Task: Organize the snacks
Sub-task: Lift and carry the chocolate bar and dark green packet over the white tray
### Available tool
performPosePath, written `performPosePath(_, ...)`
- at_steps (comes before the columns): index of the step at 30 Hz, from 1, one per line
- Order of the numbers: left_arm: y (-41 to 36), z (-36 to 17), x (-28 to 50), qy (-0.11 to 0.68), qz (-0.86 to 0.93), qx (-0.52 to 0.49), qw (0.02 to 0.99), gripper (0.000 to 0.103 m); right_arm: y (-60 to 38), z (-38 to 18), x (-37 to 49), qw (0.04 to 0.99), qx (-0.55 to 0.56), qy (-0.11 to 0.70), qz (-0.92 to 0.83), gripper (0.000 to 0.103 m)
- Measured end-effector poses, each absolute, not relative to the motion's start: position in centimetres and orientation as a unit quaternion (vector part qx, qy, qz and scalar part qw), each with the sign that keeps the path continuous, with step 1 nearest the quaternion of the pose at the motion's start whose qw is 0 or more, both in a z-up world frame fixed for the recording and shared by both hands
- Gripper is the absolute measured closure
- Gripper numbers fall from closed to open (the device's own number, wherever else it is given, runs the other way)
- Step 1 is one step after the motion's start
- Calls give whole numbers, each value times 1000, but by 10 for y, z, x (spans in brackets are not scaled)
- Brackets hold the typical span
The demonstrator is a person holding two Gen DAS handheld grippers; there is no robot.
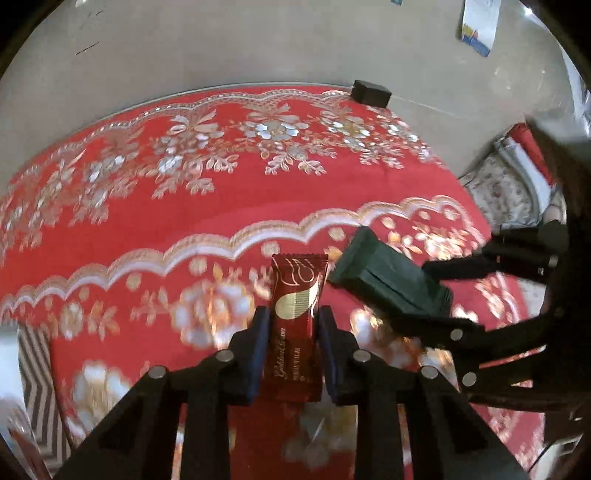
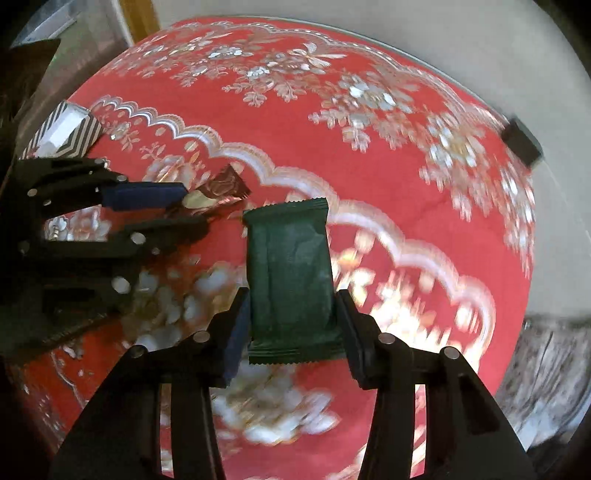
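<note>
Left tongs [image 1: 291,325] clamped on a dark red snack bar [image 1: 297,317]: glossy wrapper, gold swirl and oval emblem, gold script lettering, crimped top edge. Bar stood upright between the blue pads [image 1: 258,354], its far end sticking out past the fingertips, held above the cloth.

Right tongs [image 2: 291,321] clamped on a dark green snack packet [image 2: 290,273]: matte, creased, wider than the red bar, serrated seams at near and far ends. It filled the whole gap between the fingers and was carried off the surface. In the left wrist view the same packet sat just right of the red bar, tilted, the two near but apart.

Round table [image 2: 461,85], covered by a red cloth [image 1: 155,229] with silver-and-gold flowers and scalloped borders. Far half of the cloth was bare, giving open room ahead of both tongs. A small black block [image 1: 371,92] sat at the far right rim. A black-and-white chevron box [image 2: 64,131] lay at the left edge, beyond the left tongs in the right wrist view.

Pale floor [image 1: 221,44] beyond the far rim, with a white-and-blue paper [image 1: 478,29] lying on it. Lower cloth patterns blurred.
</note>
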State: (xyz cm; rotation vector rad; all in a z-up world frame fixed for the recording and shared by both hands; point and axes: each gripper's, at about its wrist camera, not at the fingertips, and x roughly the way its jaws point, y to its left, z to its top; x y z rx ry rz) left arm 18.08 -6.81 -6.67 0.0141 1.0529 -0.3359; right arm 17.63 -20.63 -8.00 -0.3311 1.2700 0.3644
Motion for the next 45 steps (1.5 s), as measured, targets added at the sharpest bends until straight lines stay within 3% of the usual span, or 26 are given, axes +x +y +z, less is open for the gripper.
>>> performPosePath(5,-45,-62,138,519,-194,-41,832,74,-214,-70,117,801,-52,583,125,58)
performPosePath(15,-24,-41,40,518,-195,-24,833,74,-190,-51,6,836,114,532,67,58)
performPosePath(45,23,-1,-7,471,-167,-7,866,74,-112,2,-44,878,76,467,73,58)
